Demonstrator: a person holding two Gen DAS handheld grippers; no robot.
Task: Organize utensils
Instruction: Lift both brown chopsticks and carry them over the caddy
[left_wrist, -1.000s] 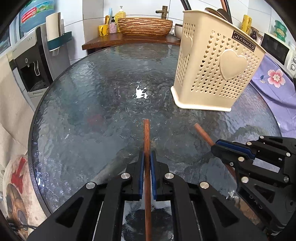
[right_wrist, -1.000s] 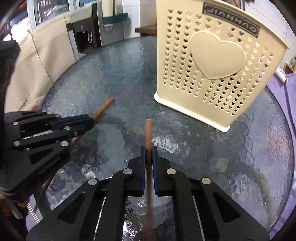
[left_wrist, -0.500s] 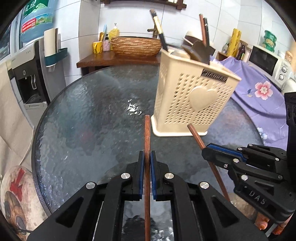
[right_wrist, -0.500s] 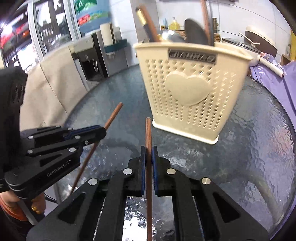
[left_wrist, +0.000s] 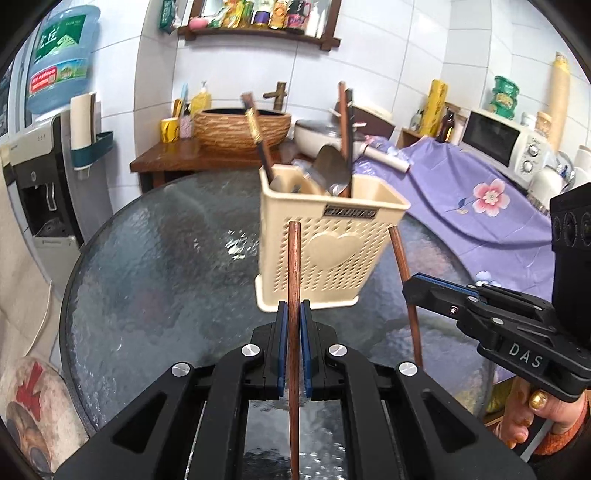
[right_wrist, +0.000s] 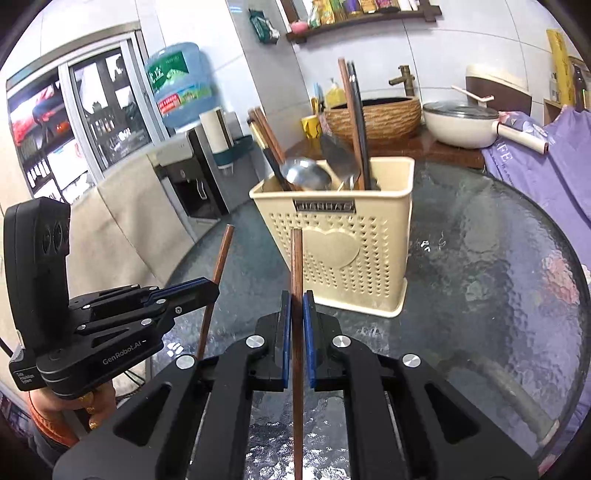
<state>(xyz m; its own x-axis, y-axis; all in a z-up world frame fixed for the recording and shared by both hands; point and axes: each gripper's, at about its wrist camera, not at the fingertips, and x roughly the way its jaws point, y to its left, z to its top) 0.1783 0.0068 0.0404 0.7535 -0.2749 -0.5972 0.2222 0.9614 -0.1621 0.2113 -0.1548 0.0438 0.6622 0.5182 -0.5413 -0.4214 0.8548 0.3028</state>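
The left tongs (left_wrist: 291, 314) are clamped on a long reddish-brown wooden chopstick (left_wrist: 294, 280), whose shaft runs straight forward between the blue pads and ends in front of the cream perforated plastic utensil basket with a raised heart on its face (left_wrist: 332, 240). The right tongs (right_wrist: 297, 306) are likewise closed tight on a second reddish-brown wooden chopstick (right_wrist: 296, 266), its tip also lined up with the basket's heart panel. From the left wrist view the right tongs appear at the right edge, with their chopstick slanting up toward the basket's right corner; from the right wrist view the left tongs sit at the left, their chopstick slanting up short of the basket. Both chopsticks are lifted clear of the round dark textured glass counter (left_wrist: 155, 280), neither tip reaching the basket's rim. The basket stands upright on the counter and holds a metal ladle (right_wrist: 306, 171), a flat metal spatula (left_wrist: 330, 164) and several dark and wooden chopsticks leaning out of it. A purple floral cloth (left_wrist: 480, 206) lies beside the counter's right side.
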